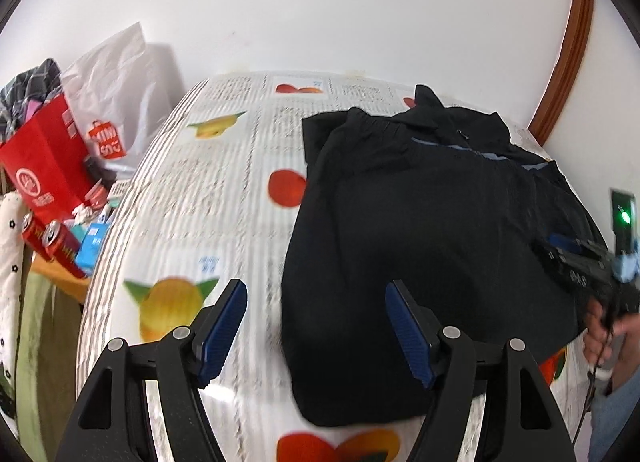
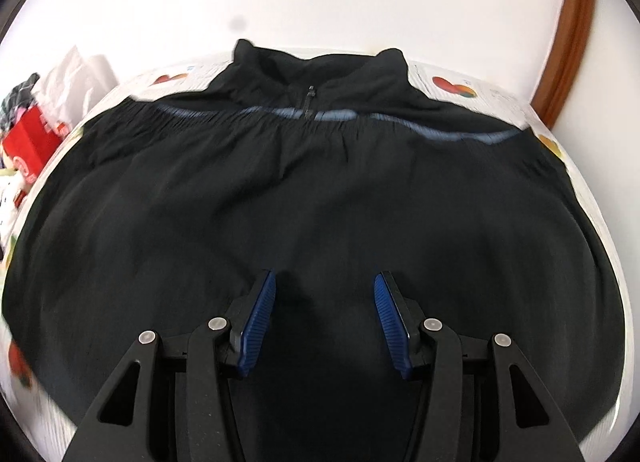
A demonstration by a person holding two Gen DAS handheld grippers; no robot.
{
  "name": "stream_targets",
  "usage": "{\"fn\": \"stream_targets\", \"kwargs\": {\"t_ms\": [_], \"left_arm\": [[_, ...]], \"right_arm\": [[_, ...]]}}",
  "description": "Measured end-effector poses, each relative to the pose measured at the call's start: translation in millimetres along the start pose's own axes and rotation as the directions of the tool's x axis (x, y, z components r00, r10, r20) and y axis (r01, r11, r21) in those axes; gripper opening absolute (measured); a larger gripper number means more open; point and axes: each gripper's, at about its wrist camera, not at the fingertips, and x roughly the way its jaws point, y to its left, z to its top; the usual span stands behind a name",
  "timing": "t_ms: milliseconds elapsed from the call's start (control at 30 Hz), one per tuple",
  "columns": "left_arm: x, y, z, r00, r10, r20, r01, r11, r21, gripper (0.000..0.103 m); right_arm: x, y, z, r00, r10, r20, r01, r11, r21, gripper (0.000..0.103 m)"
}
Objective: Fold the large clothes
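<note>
A large black jacket (image 1: 424,229) with a zip collar and a thin blue stripe lies folded on a table covered in a fruit-print cloth (image 1: 200,221). My left gripper (image 1: 316,292) is open and empty, above the jacket's left edge near the front. In the right wrist view the jacket (image 2: 320,189) fills the frame, collar at the far side. My right gripper (image 2: 325,282) is open and empty, just above the jacket's near middle. The right gripper also shows in the left wrist view (image 1: 560,246) at the jacket's right edge.
Left of the table is clutter: a red paper bag (image 1: 44,165), a white shopping bag (image 1: 116,101), red cans (image 1: 56,242) and a blue carton (image 1: 92,250). A white wall stands behind, with a brown wooden frame (image 1: 568,57) at the right.
</note>
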Motion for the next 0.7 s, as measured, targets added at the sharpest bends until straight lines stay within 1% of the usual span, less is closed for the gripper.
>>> {"fn": "stream_targets", "kwargs": {"t_ms": [67,100,233,333,433,500,567,633,700], "left_arm": [[-5,2,-7,1.000,0.002,-0.007,-0.002,1.000,0.000,0.070],[-7,2,-10,1.000,0.007,-0.009,-0.006,1.000,0.003,0.070],[-18,9,-28,1.000,0.027,-0.013,-0.028,1.000,-0.004,0.070],[-23,17,-43,0.999,0.041,-0.024,-0.042,0.999,-0.026,0.070],[-26,27,-60,0.998,0.045,-0.044,-0.047,0.998,-0.048,0.070],[-26,35,-69,0.997,0.049,-0.060,-0.053,0.997,-0.060,0.070],[-28,42,-77,0.996,0.055,-0.073,-0.060,0.996,-0.071,0.070],[-29,46,-81,0.995,0.063,-0.077,-0.068,0.995,-0.066,0.070],[-29,50,-84,0.994,0.079,-0.080,-0.084,0.995,-0.061,0.070]], "right_arm": [[-13,1,-19,1.000,0.013,0.008,-0.013,1.000,0.001,0.051],[-22,2,-31,1.000,0.007,0.023,-0.007,1.000,0.001,0.051],[-50,1,-63,0.998,0.024,0.065,-0.025,1.000,0.017,0.051],[-67,-1,-85,0.997,0.041,0.070,-0.044,0.998,0.046,0.051],[-74,-1,-102,0.998,0.031,0.062,-0.032,0.999,0.020,0.051],[-73,1,-108,0.999,0.022,0.029,-0.022,1.000,-0.006,0.051],[-77,8,-110,1.000,0.015,0.020,-0.015,1.000,-0.025,0.051],[-85,21,-109,0.999,0.027,0.048,-0.024,0.998,-0.063,0.051],[-94,46,-103,0.995,0.051,0.088,-0.039,0.990,-0.134,0.051]]}}
